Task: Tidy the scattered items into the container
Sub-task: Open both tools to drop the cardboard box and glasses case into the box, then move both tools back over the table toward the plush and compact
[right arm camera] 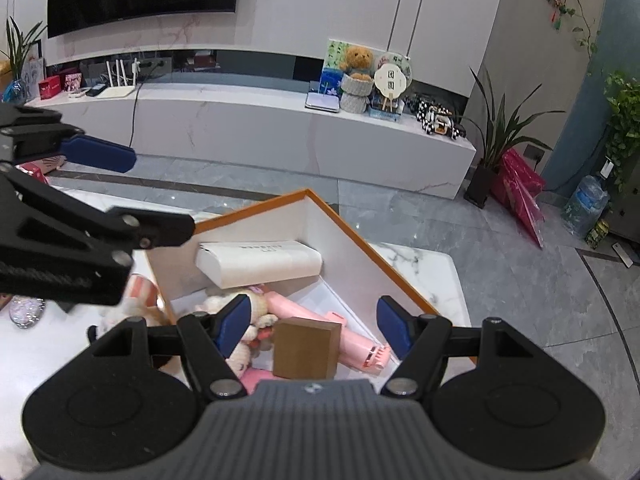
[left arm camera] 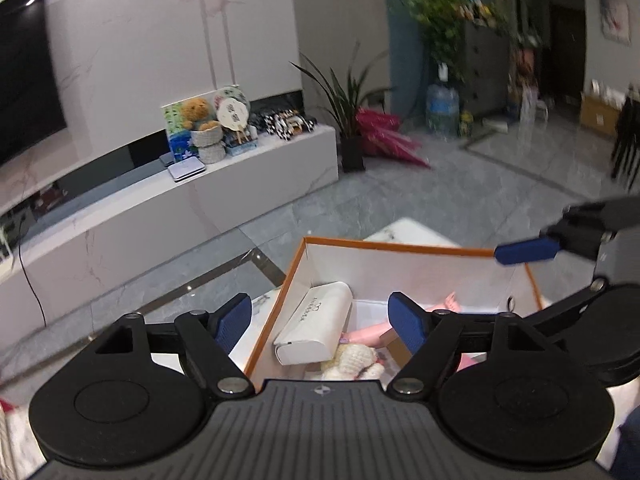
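Observation:
An orange-rimmed white box (right arm camera: 352, 236) sits on a white marble table (right arm camera: 424, 268). In it lie a white case (right arm camera: 260, 262), a brown block (right arm camera: 306, 348), a pink toy gun (right arm camera: 356, 342) and a cream knitted plush (right arm camera: 248, 312). My right gripper (right arm camera: 316, 326) is open and empty just above the box. My left gripper (left arm camera: 320, 322) is open and empty over the box's near left edge (left arm camera: 264, 332), above the white case (left arm camera: 316, 328) and the plush (left arm camera: 356, 362). Each gripper also shows in the other's view, the left gripper's finger (right arm camera: 100, 154) and the right gripper's finger (left arm camera: 526, 250).
A pink striped item (right arm camera: 140, 290) and a glittery object (right arm camera: 26, 312) lie on the table left of the box. A white TV bench (right arm camera: 280, 120) with a teddy bear (right arm camera: 358, 62) stands across grey floor tiles. A potted plant (right arm camera: 492, 148) and a water jug (right arm camera: 586, 204) stand at right.

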`<control>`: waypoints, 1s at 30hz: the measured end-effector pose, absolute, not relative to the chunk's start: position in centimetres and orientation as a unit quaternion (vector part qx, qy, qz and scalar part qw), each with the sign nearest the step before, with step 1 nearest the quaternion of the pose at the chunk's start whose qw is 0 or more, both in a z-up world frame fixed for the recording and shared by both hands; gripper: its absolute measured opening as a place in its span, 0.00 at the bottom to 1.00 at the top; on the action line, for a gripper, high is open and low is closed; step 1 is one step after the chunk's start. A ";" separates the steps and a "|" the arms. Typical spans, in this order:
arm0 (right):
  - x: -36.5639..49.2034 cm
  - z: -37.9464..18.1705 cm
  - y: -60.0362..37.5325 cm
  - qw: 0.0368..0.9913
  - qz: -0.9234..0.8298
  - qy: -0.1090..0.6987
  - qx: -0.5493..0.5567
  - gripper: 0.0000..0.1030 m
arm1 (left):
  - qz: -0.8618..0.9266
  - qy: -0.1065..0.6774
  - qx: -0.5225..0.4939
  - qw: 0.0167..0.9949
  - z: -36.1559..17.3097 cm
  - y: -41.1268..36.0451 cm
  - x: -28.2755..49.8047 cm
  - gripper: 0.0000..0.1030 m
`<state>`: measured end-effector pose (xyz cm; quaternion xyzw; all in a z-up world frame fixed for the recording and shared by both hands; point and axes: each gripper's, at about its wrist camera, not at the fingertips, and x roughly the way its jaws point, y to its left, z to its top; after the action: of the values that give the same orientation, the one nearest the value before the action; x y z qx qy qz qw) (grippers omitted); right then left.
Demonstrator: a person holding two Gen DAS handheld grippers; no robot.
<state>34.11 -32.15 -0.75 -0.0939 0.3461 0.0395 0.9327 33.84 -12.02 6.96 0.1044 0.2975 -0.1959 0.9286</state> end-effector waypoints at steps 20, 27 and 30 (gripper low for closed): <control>27.0 -0.2 -27.6 0.946 0.081 0.303 -0.080 0.74 | -0.153 0.288 -0.002 0.945 5.7 -3.3 27.7 0.86; 25.8 -1.0 -26.1 0.949 0.106 0.290 -0.066 0.75 | -0.141 0.288 -0.025 0.947 4.1 -1.0 26.2 0.86; 25.4 -1.8 -25.3 0.949 0.115 0.286 -0.063 0.76 | -0.138 0.288 -0.029 0.947 3.3 -0.3 25.5 0.87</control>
<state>25.42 -25.34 -1.79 -0.0633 0.2863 0.1153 0.9491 25.47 -0.28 3.29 -0.0289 0.2883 -0.1384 0.9470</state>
